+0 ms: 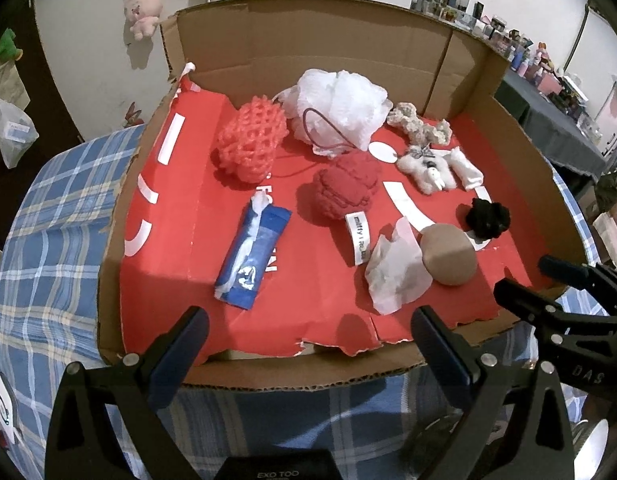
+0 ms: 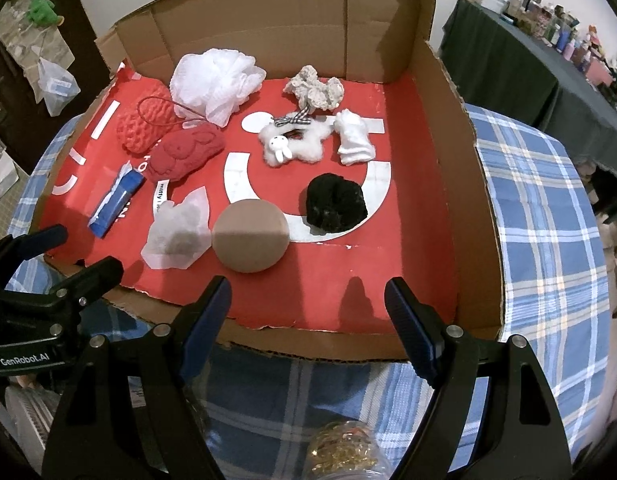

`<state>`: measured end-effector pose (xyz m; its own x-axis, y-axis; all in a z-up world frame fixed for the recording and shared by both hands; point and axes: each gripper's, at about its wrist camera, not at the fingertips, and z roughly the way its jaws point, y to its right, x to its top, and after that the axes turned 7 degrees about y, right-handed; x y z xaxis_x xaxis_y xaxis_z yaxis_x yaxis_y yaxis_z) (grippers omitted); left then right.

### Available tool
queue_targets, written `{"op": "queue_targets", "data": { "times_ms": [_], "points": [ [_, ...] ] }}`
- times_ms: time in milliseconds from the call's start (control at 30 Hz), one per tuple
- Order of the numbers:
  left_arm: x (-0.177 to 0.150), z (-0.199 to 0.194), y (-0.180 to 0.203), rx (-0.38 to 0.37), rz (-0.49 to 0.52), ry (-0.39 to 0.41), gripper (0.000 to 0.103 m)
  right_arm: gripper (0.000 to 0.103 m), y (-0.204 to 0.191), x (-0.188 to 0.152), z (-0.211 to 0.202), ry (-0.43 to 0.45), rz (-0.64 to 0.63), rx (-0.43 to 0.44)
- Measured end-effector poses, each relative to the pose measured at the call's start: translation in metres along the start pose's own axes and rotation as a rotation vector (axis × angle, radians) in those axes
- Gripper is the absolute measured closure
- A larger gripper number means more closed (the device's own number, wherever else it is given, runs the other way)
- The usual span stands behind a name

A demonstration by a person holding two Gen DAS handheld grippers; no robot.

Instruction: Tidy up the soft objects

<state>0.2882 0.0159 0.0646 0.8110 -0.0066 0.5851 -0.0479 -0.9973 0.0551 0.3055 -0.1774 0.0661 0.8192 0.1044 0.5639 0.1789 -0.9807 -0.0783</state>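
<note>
Both claws hang released, empty, at the frame's bottom: left gripper [image 1: 308,332]; right gripper [image 2: 308,300]; tan sponge [image 2: 250,235] sits mid-frame in the cardboard tray [image 2: 460,184].

Front edge of the cardboard box [image 2: 448,92] is torn low, so that side's wide open, with bare red liner [image 2: 348,280] just inside it. Further in, the tan pad [image 2: 250,236], crumpled tissue [image 2: 176,236] and black scrunchie [image 2: 334,204] block the way, and the box's tall back and right walls close off those sides.
</note>
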Motion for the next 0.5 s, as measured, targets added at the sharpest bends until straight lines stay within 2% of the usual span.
{"op": "queue_targets", "data": {
  "times_ms": [500],
  "points": [
    [-0.001,0.0004,0.002,0.007,0.008,0.002,0.0,0.024,0.0002,0.0,-0.0001,0.002,-0.006,-0.004]
  ]
}}
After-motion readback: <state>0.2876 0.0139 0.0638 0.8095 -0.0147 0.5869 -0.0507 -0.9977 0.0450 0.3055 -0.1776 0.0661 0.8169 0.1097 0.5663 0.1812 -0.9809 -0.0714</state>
